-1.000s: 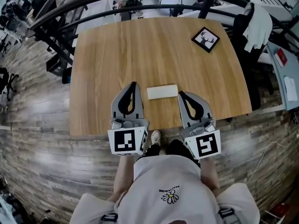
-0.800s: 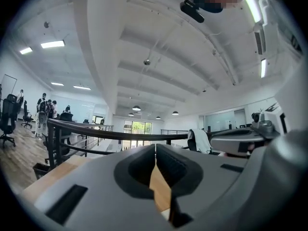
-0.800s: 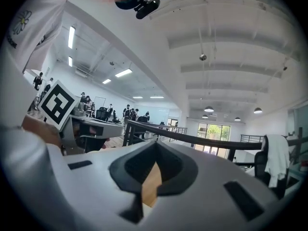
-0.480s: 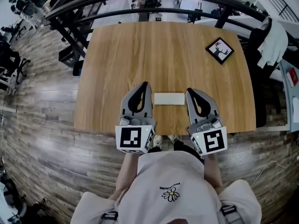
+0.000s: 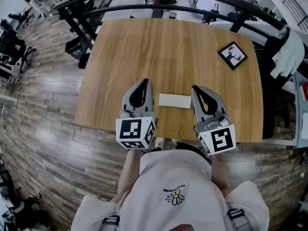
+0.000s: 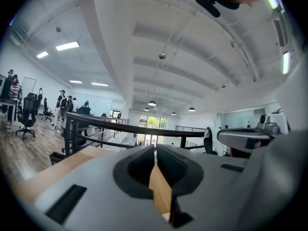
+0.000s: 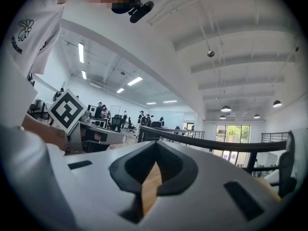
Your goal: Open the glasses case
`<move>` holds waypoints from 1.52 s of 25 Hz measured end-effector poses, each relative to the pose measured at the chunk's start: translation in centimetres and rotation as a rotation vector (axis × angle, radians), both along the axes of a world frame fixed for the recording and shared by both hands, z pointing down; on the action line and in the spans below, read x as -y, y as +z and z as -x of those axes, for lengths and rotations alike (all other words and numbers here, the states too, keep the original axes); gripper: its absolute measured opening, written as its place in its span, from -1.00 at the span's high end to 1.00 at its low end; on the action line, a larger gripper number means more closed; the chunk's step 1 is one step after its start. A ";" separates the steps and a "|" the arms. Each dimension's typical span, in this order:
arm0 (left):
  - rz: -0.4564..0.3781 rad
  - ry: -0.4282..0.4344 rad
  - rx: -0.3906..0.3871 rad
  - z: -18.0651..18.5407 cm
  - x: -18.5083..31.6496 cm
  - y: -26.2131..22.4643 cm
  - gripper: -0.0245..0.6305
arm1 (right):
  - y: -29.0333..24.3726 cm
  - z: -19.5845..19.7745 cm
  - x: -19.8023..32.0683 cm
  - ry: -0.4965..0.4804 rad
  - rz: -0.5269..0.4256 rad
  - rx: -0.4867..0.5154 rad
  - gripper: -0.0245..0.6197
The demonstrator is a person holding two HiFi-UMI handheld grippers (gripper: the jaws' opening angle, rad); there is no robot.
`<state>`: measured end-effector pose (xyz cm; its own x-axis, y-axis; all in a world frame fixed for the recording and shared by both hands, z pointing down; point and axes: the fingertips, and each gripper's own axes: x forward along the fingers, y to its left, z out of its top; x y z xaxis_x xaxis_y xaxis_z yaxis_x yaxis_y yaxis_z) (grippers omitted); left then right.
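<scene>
Head view: left gripper (image 5: 146, 82) and right gripper (image 5: 195, 88), jaws closed and empty, flank the glasses case (image 5: 174, 100) near the front edge of the table (image 5: 168, 42).

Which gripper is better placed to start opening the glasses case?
Right, marginally. The right gripper sits almost against the right end of the glasses case; the left gripper stands slightly farther from its left end. Both are shut and empty, flanking it.

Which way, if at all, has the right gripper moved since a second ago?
Yes. The right gripper has moved forward, away from the person: its tips, then beside the glasses case's right end, now reach past its far edge.
</scene>
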<state>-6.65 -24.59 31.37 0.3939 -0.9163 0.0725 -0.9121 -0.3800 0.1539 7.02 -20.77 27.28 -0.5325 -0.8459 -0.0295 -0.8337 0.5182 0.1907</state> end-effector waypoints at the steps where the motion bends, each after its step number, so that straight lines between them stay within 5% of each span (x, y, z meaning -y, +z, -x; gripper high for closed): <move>1: 0.026 0.018 -0.019 -0.2 0.2 0.6 0.83 | 0.0 0.2 0.1 -0.021 0.005 0.002 0.90; 5: 0.139 0.074 -0.080 -1.0 1.0 3.5 0.57 | 0.0 0.6 0.6 -0.097 0.008 0.013 0.90; 20: 0.678 0.137 0.024 -3.1 -2.0 22.9 0.44 | 2.0 -0.6 2.7 -0.095 0.046 -0.026 0.90; 31: 0.823 0.205 0.146 -4.2 -3.5 28.9 0.44 | 3.5 -2.6 2.7 -0.045 0.075 -0.063 0.90; 38: 0.837 0.196 0.145 -4.3 -3.0 29.3 0.48 | 3.9 -3.7 2.7 -0.023 0.088 -0.076 0.90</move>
<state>-2.31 -21.56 60.71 0.4737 -0.4561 0.7534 -0.8743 -0.3462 0.3402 10.74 -23.47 31.14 -0.5500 -0.8308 0.0855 -0.8060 0.5548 0.2064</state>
